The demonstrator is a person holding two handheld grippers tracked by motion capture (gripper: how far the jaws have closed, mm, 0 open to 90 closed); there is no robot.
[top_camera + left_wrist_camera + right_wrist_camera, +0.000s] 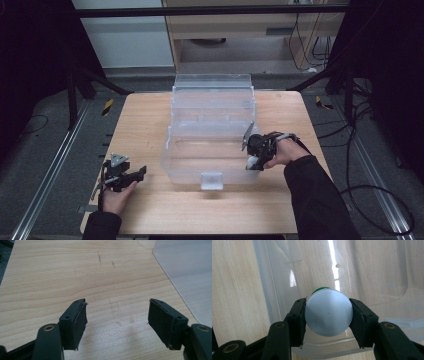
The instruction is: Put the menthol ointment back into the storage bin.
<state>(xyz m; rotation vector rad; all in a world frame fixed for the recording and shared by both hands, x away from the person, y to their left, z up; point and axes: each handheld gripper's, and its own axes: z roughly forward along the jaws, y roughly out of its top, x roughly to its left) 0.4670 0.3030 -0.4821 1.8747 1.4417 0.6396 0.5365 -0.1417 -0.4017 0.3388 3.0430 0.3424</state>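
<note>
At the near right corner of a clear plastic storage box [212, 130] on the wooden worktop [145, 125], the right claw [328, 315] is clamped from both sides on a small white bottle [328, 315] with a green band, seen bottom-first and held over the box's rim, just inside the wall. The left claw [117, 322] rests on bare wood well clear of the box's left edge, its jaws spread wide with nothing between them and open board ahead.

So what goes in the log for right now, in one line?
right gripper: shut on white bottle, over clear plastic bin | left gripper: open, holding nothing, above wooden table
</note>
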